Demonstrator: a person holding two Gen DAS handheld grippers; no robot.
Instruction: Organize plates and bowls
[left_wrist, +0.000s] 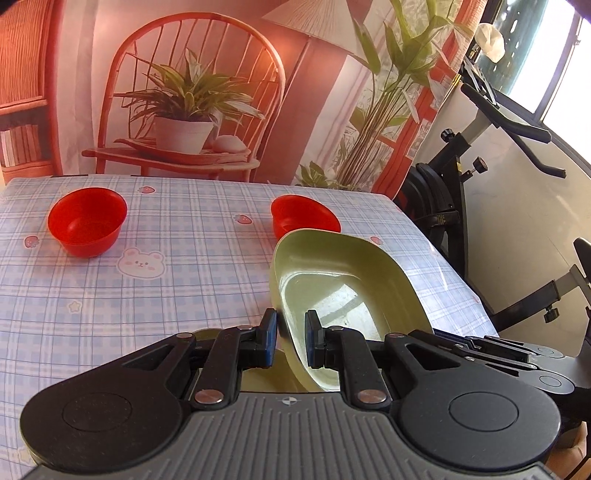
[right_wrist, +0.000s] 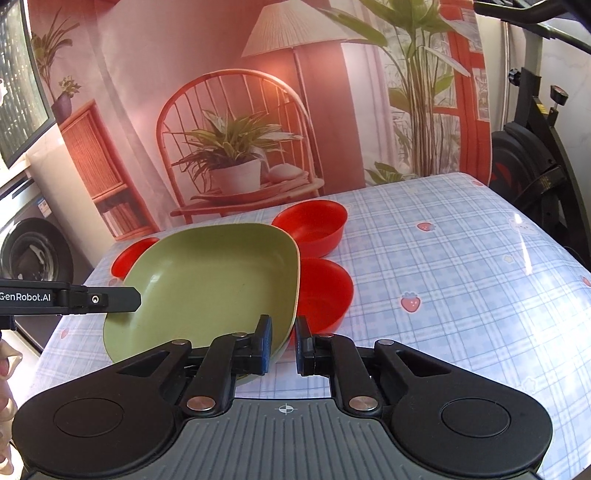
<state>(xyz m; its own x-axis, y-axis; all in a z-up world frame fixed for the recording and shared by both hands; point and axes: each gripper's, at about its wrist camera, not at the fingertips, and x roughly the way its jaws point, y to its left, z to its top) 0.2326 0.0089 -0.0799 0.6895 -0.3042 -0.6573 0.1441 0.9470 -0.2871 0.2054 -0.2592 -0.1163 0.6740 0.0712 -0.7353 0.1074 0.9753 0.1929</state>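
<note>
A red bowl sits far left on the checked tablecloth, well apart from a second red bowl. In front of that one the green plate hangs tilted above the cloth — the left gripper pinches its near rim, jaws narrow. At the plate's opposite edge the right gripper clamps the rim too, beside more red bowls.

**Plate raised, bowls behind**

The plate hangs tilted above the tabletop, between left gripper and right gripper. Three bowls sit behind it on the tabletop.
</note>
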